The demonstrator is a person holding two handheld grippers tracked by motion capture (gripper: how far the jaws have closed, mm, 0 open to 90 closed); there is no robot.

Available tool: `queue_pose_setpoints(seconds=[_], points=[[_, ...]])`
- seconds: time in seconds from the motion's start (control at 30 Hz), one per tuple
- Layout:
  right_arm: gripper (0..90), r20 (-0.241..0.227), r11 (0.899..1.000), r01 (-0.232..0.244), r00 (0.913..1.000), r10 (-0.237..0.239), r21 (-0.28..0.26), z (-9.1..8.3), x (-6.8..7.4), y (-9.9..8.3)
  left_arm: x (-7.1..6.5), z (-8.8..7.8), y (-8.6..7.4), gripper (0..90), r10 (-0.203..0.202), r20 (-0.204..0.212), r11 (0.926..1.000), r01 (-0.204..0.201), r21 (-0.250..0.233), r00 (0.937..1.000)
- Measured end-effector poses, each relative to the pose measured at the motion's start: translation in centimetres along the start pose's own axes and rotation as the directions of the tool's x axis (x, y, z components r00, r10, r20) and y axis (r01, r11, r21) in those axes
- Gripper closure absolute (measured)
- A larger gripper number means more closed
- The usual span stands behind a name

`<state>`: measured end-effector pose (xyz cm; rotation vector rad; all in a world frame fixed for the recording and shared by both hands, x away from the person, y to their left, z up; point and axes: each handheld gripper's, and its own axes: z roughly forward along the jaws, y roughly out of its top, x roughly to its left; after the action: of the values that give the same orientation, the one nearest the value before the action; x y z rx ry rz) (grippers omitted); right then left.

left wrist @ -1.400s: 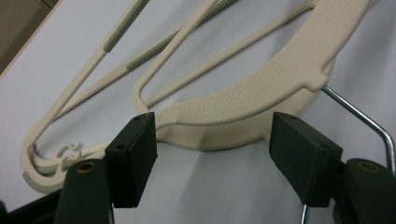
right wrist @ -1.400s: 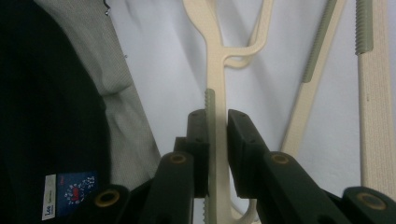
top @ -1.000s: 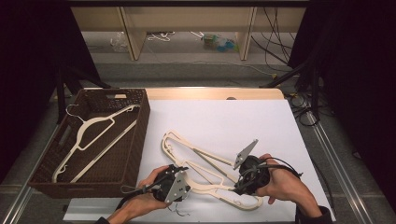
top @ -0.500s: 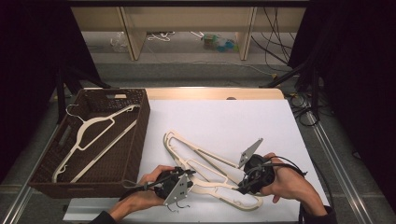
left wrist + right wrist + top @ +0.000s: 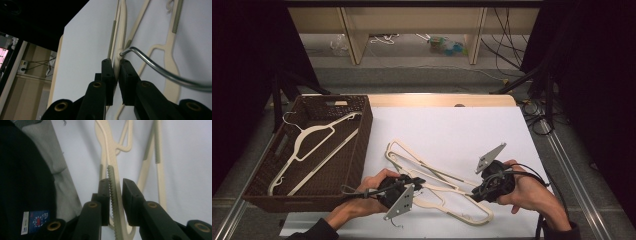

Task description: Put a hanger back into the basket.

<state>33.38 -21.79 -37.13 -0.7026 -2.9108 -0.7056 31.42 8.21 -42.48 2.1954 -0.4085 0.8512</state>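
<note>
- High view: your left gripper (image 5: 404, 187) and right gripper (image 5: 492, 186) both sat low on the white table (image 5: 452, 130), each at one end of the cream hangers (image 5: 432, 177) lying crossed there. To the left, a brown basket (image 5: 362, 125) held another cream hanger (image 5: 314, 145).
- Left gripper view: your jaws were pinched nearly together on the neck of a hanger (image 5: 120, 42) — right below where its metal hook (image 5: 155, 67) enters the plastic. A second hanger (image 5: 170, 57) lay just beside it.
- Right gripper view: your jaws stood a little apart around a hanger's ribbed bar (image 5: 112, 195). The bar touched the left jaw, but a gap remained at the right one, so the grip looked loose — possibly not yet closed.
</note>
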Motion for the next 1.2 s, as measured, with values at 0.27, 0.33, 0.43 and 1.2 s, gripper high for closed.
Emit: queue_pose_setpoints(seconds=[0.27, 0.33, 0.43, 1.2], points=[[47.7, 0.212, 0.976, -0.002, 0.976, 0.049, -0.217, -4.9, 1.2, 0.4, 2.3, -1.0, 1.1, 85.8, -0.041, -0.054, 0.999, 0.04, -0.018, 0.9977], [46.9, 0.247, 0.96, 0.034, 0.9682, 0.037, -0.277, -5.9, 1.7, 0.5, 3.0, -1.3, 1.1, 85.9, -0.077, -0.061, 0.9968, 0.076, -0.024, 0.9951], [46.2, 0.288, 0.938, 0.069, 0.9571, 0.034, -0.339, -7.3, 2.7, 0.8, 4.0, -1.8, 1.0, 85.9, -0.131, -0.06, 0.9913, 0.13, -0.022, 0.9895], [36.6, 0.195, 0.928, 0.028, 0.9796, 0.049, -0.372, -4.6, 4.6, 0.1, 11.3, -7.7, 1.8, 85.9, -0.635, -0.075, 0.7727, 0.629, -0.082, 0.7693]])
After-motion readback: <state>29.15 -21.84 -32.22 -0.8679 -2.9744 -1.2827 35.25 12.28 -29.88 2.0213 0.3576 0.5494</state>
